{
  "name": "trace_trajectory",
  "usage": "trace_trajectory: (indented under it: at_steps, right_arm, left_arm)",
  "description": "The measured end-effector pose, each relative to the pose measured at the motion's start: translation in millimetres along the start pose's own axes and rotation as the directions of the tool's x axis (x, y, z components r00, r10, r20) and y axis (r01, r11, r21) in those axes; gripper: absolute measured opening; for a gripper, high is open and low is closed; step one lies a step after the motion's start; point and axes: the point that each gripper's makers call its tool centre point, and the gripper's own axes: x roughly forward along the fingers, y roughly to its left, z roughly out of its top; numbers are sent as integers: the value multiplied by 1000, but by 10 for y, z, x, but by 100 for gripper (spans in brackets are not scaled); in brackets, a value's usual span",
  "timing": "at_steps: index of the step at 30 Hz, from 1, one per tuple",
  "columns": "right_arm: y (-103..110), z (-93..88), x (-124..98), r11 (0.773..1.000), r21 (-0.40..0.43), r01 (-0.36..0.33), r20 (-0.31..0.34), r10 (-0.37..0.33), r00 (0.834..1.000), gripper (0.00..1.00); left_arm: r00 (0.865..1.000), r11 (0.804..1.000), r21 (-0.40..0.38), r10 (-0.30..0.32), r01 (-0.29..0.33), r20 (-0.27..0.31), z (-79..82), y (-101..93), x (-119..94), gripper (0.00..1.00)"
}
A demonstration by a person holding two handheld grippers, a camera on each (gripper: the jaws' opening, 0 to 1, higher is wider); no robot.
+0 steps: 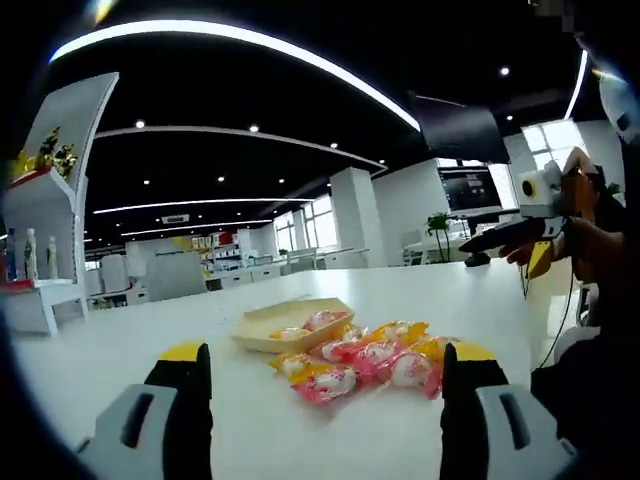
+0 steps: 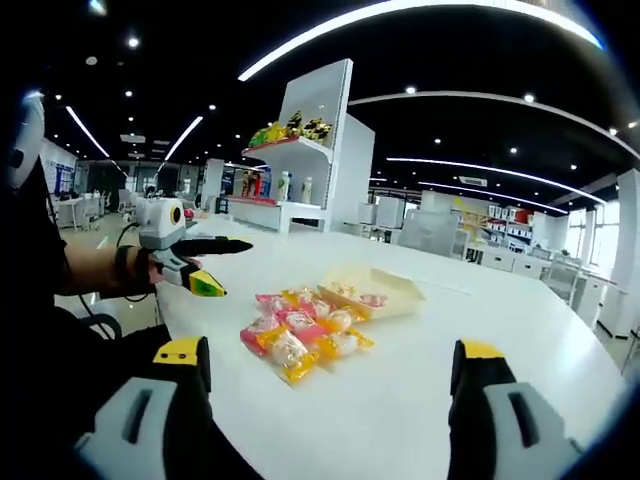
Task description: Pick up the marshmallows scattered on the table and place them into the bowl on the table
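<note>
Shiny crinkly-wrapped marshmallows (image 1: pixel 365 362) in pink and yellow sit in a heap mid-frame on the smooth white counter (image 1: pixel 430 290), touching the shallow, squarish pale-yellow bowl (image 1: pixel 262 322) just behind, a few already inside. Left gripper (image 1: pixel 325 425) and right gripper (image 2: pixel 330 420) both gape wide, holding nothing.

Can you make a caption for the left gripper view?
Wrapped marshmallows lie beside a bowl on a white table.

Long ceiling lights (image 1: pixel 250 40) glow bright against a dark ceiling. The white counter (image 2: pixel 420 370) shines. Edges bend round; far things look blurry.
</note>
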Motion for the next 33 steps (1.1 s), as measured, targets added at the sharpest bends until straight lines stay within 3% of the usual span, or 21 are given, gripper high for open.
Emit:
trace_trajectory:
  at_steps: [2, 3, 13, 18, 23, 26, 33]
  right_arm:
    - [10, -15, 3, 1000, 8, -7, 6, 7, 1000, 97]
    - [17, -27, 8, 1000, 9, -8, 4, 8, 1000, 97]
    - [39, -23, -44, 1000, 2, -16, -3, 16, 1000, 97]
    - [49, 26, -70, 1000, -3, -14, 2, 14, 1000, 97]
    - [64, 28, -81, 1000, -9, -15, -6, 15, 1000, 97]
    - [60, 31, -78, 1000, -8, -12, -6, 12, 1000, 97]
    - [11, 119, -81, 1000, -15, 15, 24, -14, 1000, 97]
  left_arm:
    - [999, 1000, 6, 17, -17, -32, -36, -8, -59, 95]
    - [998, 999, 45, 31, -29, -45, -37, 4, -90, 95]
    - [999, 999, 31, 39, -39, -6, 250, -128, -281, 95]
    - [999, 999, 8, 40, -40, -33, 124, -129, -333, 95]
    - [998, 998, -26, 52, -53, -33, 101, -118, -408, 95]
    - [996, 997, 60, 60, -57, -58, 63, -118, -438, 95]
    - [998, 999, 40, 31, -29, -57, 125, -202, -455, 95]
